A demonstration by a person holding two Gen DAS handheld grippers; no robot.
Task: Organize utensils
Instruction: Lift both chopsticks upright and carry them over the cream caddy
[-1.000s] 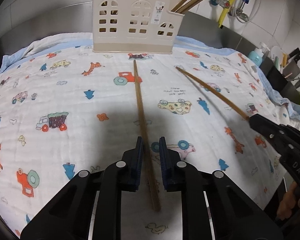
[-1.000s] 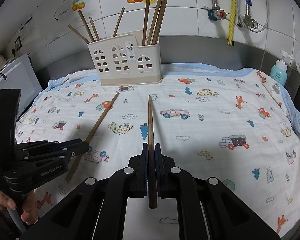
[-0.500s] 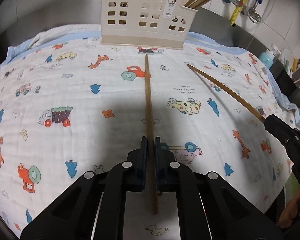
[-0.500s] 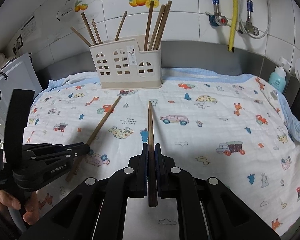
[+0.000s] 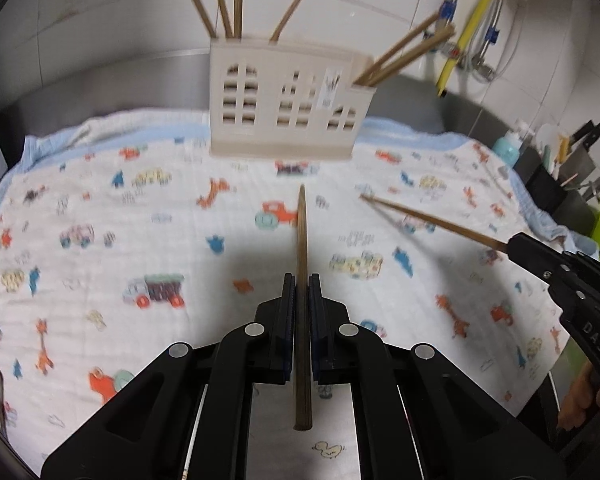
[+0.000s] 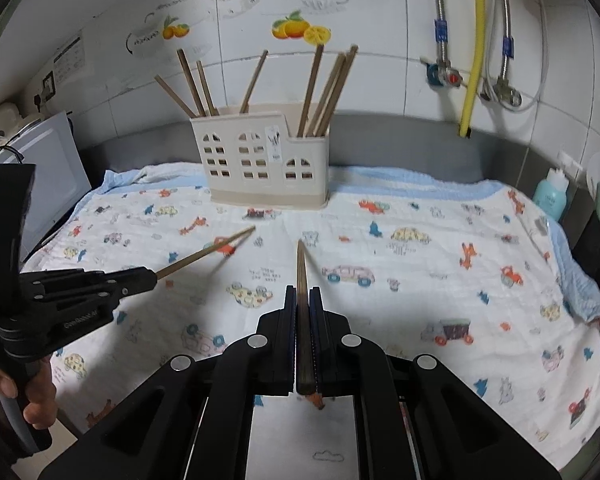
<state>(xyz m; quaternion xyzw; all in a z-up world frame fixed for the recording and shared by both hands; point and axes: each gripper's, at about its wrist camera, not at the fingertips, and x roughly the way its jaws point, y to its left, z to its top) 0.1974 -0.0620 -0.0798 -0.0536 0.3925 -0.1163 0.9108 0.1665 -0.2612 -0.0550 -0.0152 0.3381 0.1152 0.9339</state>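
Each gripper — left [image 5: 300,280], right [image 6: 303,292] — clamps one chopstick [image 5: 301,240], clear path to the holder [image 6: 260,168].

left gripper [image 5: 301,280]: jaws clamped, tilted downward | right gripper [image 6: 303,292]: jaws clamped, tilted downward | bare hand [image 6: 16,388] grips left handle from below

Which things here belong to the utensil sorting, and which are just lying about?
Part of the job:
left tongs, shut on one chopstick
right tongs, shut on another chopstick
beige holder, with chopsticks standing in it

Lying about:
printed cloth
blue bottle
yellow hose
knives
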